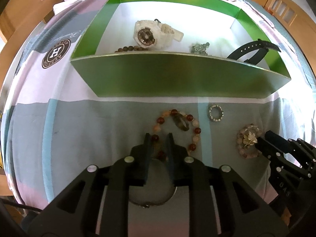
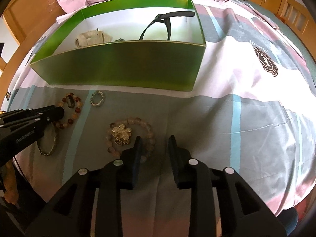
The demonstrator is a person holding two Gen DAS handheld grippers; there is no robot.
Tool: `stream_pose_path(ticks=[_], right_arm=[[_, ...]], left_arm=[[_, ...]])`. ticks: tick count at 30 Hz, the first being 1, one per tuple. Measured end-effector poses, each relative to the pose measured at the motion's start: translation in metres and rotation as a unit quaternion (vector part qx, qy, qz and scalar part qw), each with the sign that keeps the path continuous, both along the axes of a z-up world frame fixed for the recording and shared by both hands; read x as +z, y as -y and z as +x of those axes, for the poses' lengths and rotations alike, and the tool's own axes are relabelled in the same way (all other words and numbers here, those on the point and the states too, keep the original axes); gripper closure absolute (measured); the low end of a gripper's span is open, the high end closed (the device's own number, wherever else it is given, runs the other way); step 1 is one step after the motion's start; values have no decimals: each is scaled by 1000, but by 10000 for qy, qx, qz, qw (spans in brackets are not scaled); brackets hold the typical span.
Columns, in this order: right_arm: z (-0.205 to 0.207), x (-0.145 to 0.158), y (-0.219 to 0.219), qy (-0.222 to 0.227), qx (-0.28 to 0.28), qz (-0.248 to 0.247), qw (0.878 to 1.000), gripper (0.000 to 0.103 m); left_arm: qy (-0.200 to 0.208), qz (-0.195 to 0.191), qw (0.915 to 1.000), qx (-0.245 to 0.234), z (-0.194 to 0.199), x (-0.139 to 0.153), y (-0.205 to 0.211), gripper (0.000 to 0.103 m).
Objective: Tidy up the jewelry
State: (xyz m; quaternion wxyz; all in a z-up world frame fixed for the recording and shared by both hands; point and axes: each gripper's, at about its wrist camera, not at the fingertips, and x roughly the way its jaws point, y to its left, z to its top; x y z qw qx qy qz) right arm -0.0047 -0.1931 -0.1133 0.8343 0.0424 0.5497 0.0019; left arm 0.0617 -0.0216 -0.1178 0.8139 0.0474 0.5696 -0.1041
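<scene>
While the left gripper (image 1: 159, 138) straddles the amber bead bracelet (image 1: 194, 130) with jaws narrowly apart, the right gripper (image 2: 155, 141) hangs open beside the pale bead bracelet (image 2: 138, 122) with its flower charm (image 2: 120, 135). Bare bedsheet (image 2: 246, 118) lies rightward; beyond stands the green box (image 1: 177, 75).

A round dark emblem (image 1: 56, 52) on the bedsheet (image 1: 69, 118) is showing a large white "H" at its centre, with ring lettering reading roughly "HESSAY" (small and inverted, so not certain) and pale cursive script beside it proving illegible. The left gripper (image 2: 59, 113) is bearing white lettering on its side, reading as "GenRobot.ai". A second round emblem (image 2: 265, 62) is appearing on the sheet, its ring text too distorted to read.
</scene>
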Motion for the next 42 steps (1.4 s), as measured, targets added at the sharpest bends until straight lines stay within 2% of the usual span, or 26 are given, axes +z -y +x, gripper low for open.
stream_pose_path(ticks=[8,10,11,12,16,20,27,36,39,40,42], right_arm=[[2,-2,-3,46,54,-82,9999,75],[2,-2,-5,68,88,-125,9999,75],[2,-2,-5,80,102,-129,9998,82],[2,-1,-5,95,113,-113,9998,94],[1,6,-1,166,60,-8,9998,95],[-1,19,6,329,-31,16,9995,95],[-1,48,9,630,-58,175,9978,95],[2,65,6,801,5,188,9966,95],[8,50,10,448,-107,101,9989,93],[9,41,11,295,-159,80,9994,90],[10,25,12,7,-209,102,9997,76]], left_arm=[[55,119,9999,-60,2,-4,6,83],[79,145,9998,-62,2,-3,8,87],[91,157,9998,-53,2,-3,9,93],[91,149,9998,-56,2,-3,6,95],[78,-4,9999,-66,3,5,-2,95],[132,-439,9989,134,10,23,-27,95],[352,-773,9954,450,12,58,-60,95],[403,-753,9953,447,6,70,-64,95],[383,-733,9958,405,3,68,-60,95],[373,-733,9959,389,3,67,-58,95],[349,-717,9963,331,1,65,-54,95]])
